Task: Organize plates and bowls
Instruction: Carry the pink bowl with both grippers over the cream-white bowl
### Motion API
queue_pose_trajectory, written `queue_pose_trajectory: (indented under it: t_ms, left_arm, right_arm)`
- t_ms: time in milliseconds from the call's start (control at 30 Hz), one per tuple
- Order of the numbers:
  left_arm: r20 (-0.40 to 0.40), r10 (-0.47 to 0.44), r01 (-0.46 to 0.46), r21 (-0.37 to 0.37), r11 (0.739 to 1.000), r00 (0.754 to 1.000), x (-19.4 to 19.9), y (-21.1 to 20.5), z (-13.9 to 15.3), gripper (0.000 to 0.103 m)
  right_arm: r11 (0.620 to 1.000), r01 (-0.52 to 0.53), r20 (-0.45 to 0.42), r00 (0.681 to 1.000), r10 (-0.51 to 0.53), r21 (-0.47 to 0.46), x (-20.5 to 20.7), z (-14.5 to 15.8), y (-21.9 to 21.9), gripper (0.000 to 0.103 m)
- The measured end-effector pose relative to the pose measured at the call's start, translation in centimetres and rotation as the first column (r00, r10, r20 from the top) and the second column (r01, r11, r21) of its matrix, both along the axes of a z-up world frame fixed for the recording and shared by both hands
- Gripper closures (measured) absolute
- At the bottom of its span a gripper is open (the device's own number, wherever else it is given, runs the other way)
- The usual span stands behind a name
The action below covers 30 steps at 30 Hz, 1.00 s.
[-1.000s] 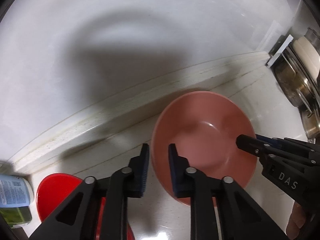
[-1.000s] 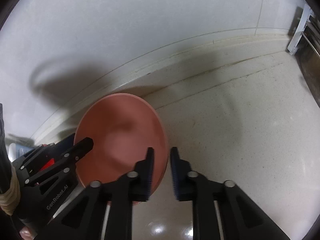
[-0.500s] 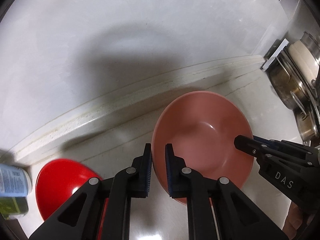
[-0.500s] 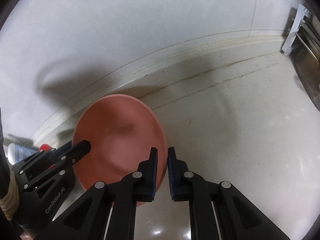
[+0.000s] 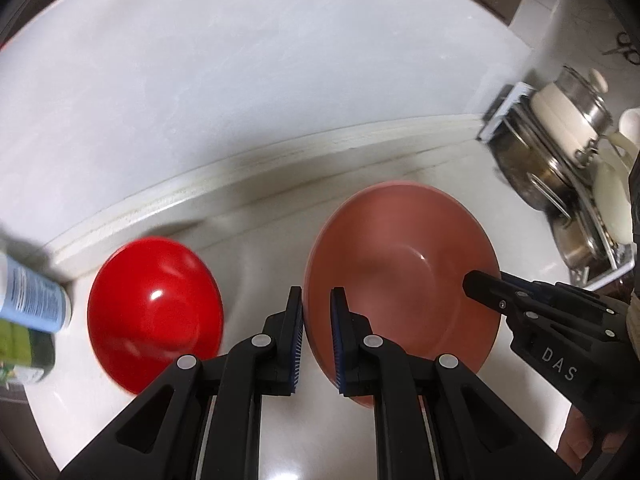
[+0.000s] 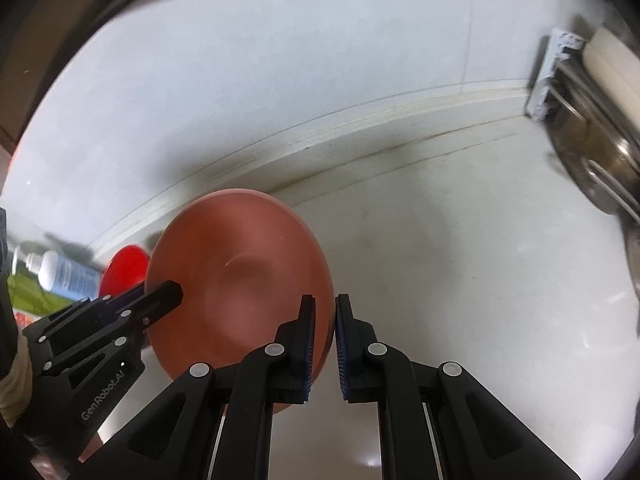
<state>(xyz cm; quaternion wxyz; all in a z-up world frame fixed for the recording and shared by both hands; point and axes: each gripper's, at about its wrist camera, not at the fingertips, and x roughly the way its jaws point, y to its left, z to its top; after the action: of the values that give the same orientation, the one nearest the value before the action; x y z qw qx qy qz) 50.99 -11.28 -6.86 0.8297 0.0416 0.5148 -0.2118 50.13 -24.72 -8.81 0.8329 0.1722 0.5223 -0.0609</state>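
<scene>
From the left wrist, the left gripper [image 5: 317,326] is clamped on the near-left rim of the pink bowl [image 5: 404,276], which sits on the countertop [image 5: 260,248] near its back edge; the red bowl [image 5: 154,314] lies just to its left, a blue-labelled bottle [image 5: 30,298] at the left edge, pots [image 5: 560,168] at the right. From the right wrist, the right gripper [image 6: 325,334] pinches the pink bowl's [image 6: 236,276] right rim; the left gripper [image 6: 160,300] reaches in opposite.

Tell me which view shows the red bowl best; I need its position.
The left wrist view: the red bowl shows nearly whole, left of the pink bowl. The right wrist view shows only a sliver behind the pink bowl.
</scene>
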Motion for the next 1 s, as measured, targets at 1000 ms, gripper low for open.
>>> queue_pose_trajectory:
  t_ms: [1000]
  left_arm:
    - [0.020, -0.113, 0.114, -0.045, 0.992, 0.993, -15.7, 1.4, 3.5, 0.088]
  right_arm:
    - [0.998, 0.015, 0.007, 1.000, -0.014, -0.068, -18.2, 4.6, 1.7, 0.091]
